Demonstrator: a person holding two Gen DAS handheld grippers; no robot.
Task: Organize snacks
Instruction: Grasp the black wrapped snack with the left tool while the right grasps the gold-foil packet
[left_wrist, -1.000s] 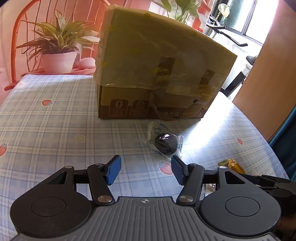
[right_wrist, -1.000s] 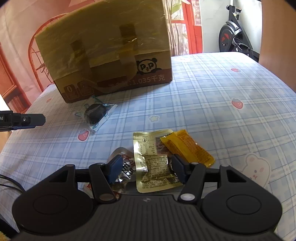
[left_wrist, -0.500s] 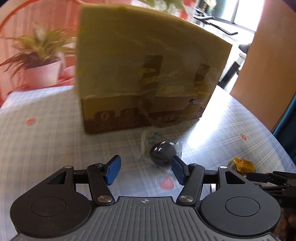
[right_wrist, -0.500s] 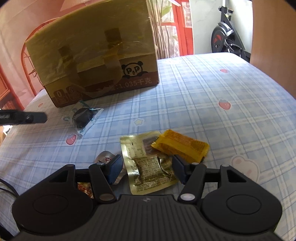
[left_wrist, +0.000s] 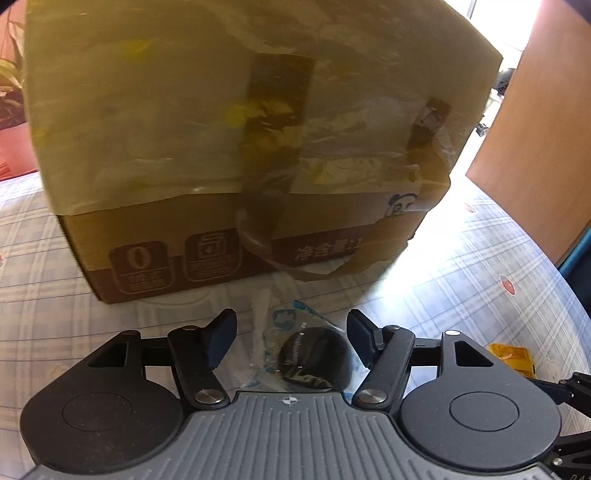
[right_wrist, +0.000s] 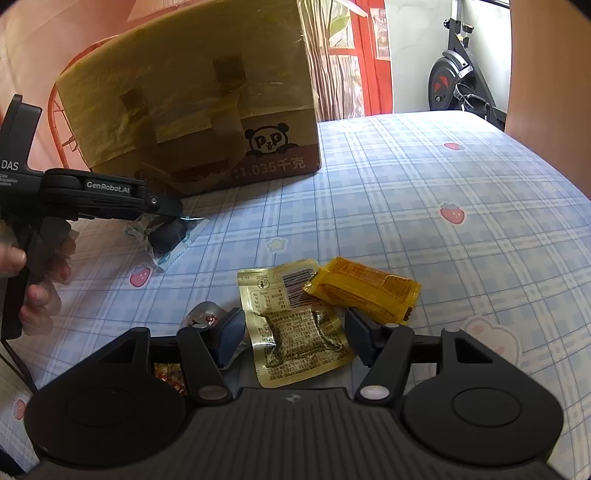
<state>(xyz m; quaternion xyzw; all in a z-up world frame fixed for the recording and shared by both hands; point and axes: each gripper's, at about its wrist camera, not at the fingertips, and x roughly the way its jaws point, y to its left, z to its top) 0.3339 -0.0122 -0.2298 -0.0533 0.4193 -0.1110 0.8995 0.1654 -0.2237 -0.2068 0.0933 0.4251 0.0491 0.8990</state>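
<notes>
Left gripper (left_wrist: 291, 341) jaws just widened, straddling dark round wrapped snack (left_wrist: 314, 360) untouched | cardboard box (left_wrist: 240, 147) at 12 o'clock

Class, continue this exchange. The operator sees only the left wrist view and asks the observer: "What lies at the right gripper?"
Observer: A gold packet lies flat between the right gripper's open jaws, not gripped.
Operator: Is anything touching it?
Observer: An orange packet overlaps its far right corner.
Operator: Anything on the other side?
Observer: A silver wrapper shows just behind that gripper's left finger.
</notes>
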